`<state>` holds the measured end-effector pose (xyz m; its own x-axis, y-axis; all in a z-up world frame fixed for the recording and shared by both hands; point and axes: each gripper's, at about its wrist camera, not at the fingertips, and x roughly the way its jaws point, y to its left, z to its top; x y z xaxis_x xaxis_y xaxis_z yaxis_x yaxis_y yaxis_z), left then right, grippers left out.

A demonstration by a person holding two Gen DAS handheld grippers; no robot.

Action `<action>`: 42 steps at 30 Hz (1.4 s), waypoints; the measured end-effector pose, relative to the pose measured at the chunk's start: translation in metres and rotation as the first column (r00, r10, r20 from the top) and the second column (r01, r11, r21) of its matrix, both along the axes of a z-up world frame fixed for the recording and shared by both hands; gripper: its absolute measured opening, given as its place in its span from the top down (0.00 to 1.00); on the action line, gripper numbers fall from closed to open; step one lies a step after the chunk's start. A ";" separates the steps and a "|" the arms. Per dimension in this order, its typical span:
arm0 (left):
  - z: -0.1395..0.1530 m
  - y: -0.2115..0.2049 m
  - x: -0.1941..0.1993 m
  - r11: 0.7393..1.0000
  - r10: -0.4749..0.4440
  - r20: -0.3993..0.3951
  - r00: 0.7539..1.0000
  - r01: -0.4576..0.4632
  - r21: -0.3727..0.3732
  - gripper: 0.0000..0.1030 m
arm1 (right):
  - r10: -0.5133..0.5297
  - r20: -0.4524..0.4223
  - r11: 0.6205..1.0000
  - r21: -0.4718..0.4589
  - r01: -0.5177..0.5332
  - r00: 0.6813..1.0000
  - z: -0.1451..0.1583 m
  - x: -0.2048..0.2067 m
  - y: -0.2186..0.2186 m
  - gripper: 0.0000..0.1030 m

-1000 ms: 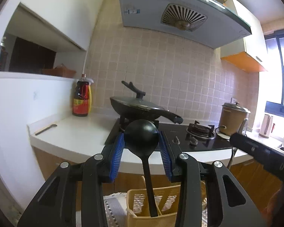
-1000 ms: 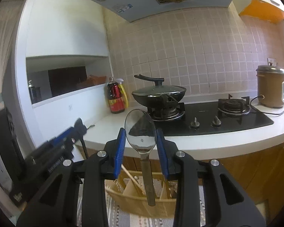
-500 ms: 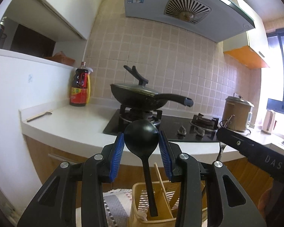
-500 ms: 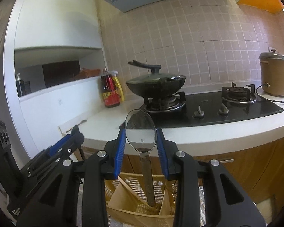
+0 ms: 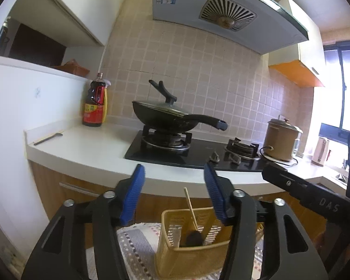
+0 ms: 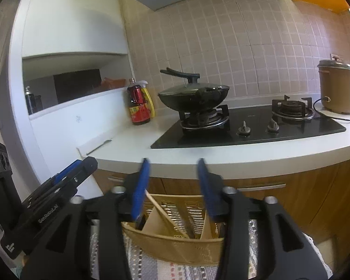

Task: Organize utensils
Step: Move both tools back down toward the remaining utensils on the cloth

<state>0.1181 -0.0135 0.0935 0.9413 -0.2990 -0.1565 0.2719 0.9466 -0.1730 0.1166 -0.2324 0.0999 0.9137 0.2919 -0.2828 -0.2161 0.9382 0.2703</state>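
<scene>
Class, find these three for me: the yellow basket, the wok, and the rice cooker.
Basket (image 5: 189,259): left wrist view, on its front wall.
Wok (image 6: 193,98): right wrist view, on its dark bowl under the lid.
Rice cooker (image 6: 336,88): right wrist view, on its brown body.

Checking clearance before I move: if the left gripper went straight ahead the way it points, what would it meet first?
Probably the white counter's front edge above the wooden cabinets; the yellow basket sits lower, below that line. Depth is unclear.

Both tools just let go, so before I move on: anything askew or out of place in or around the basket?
One thing: a lone utensil lies on the counter's left end, not in the yellow basket. Inside, the chopstick leans diagonally and the black ladle sits low.
</scene>
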 end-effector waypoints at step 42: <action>-0.143 -0.018 -0.024 0.903 -0.215 -0.798 0.564 0.427 0.059 0.53 | 0.061 -0.776 0.980 -0.072 -0.183 0.628 -0.149 -0.077 0.020 0.77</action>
<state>0.0945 -0.0316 -0.0498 0.2925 -0.4134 -0.8623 0.4349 0.8606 -0.2651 0.0395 -0.2123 -0.0495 0.3062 0.2887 -0.9071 -0.1031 0.9574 0.2698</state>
